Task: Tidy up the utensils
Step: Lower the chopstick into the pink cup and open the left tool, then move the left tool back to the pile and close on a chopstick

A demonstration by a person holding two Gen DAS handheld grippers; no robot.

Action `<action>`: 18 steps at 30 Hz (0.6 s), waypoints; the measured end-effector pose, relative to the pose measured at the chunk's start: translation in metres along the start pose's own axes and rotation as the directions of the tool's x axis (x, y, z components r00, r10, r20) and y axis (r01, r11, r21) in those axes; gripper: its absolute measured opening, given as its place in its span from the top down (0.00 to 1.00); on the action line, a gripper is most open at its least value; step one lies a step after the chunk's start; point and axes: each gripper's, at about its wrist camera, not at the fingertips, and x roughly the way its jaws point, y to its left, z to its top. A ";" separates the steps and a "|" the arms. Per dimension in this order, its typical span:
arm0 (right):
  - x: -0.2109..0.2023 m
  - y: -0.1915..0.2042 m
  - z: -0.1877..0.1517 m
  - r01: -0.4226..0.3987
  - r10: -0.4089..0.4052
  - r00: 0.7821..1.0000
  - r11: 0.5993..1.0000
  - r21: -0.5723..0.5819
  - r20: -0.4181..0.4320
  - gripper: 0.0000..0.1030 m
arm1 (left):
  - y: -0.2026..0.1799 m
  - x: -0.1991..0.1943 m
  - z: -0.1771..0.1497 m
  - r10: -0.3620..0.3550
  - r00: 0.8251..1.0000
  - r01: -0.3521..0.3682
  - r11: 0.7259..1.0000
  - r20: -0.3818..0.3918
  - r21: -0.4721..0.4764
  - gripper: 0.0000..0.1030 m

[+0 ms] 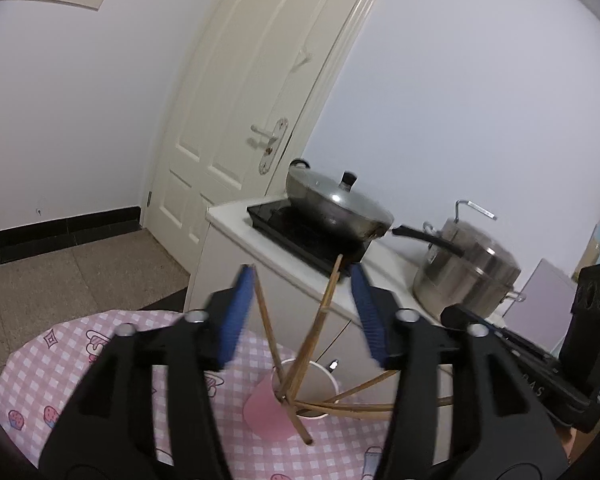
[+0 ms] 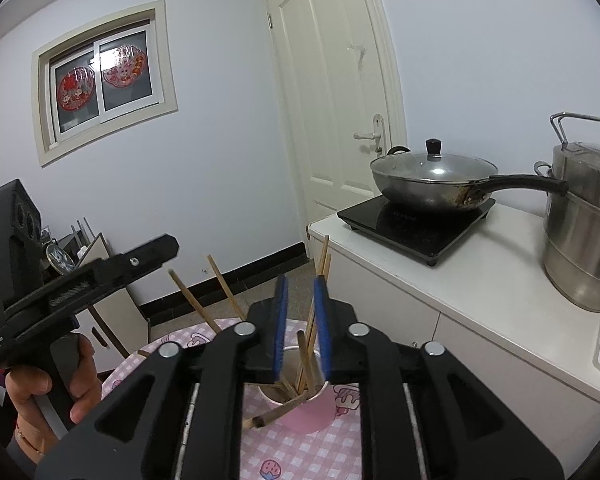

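A pink cup [image 1: 266, 412] stands on the pink checked tablecloth [image 1: 60, 376] with several wooden chopsticks [image 1: 320, 320] fanned out of it. My left gripper [image 1: 302, 280] is open above the cup, its blue pads either side of the chopsticks, touching none. In the right wrist view the cup [image 2: 308, 408] sits just below my right gripper [image 2: 300, 284]. Its jaws are a narrow gap apart, with chopsticks [image 2: 320, 264] rising behind and between them; nothing is clearly pinched. The left gripper's body [image 2: 60, 284] shows at the left, held by a hand.
A white counter [image 2: 480, 292] to the right carries an induction hob [image 2: 416, 220] with a lidded wok [image 2: 432, 180] and a steel steamer pot [image 2: 584, 232]. A white door [image 2: 332, 92] is behind. A small cabinet with items [image 2: 80, 248] stands at the left.
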 end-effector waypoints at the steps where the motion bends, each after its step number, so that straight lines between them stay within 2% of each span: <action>1: -0.003 0.001 0.000 0.001 -0.001 1.000 1.000 -0.002 0.003 0.81 | -0.001 -0.003 0.001 -0.001 1.000 0.001 1.000 0.002 0.002 0.49; 11: -0.037 0.020 0.003 0.027 -0.026 0.998 0.999 -0.031 0.055 0.65 | -0.019 -0.045 0.008 0.024 0.999 -0.026 0.998 0.035 0.056 0.43; 18: -0.064 0.040 -0.010 0.055 -0.048 0.994 0.996 -0.069 0.101 0.56 | -0.027 -0.088 -0.005 0.069 0.995 -0.078 0.989 0.078 0.125 0.35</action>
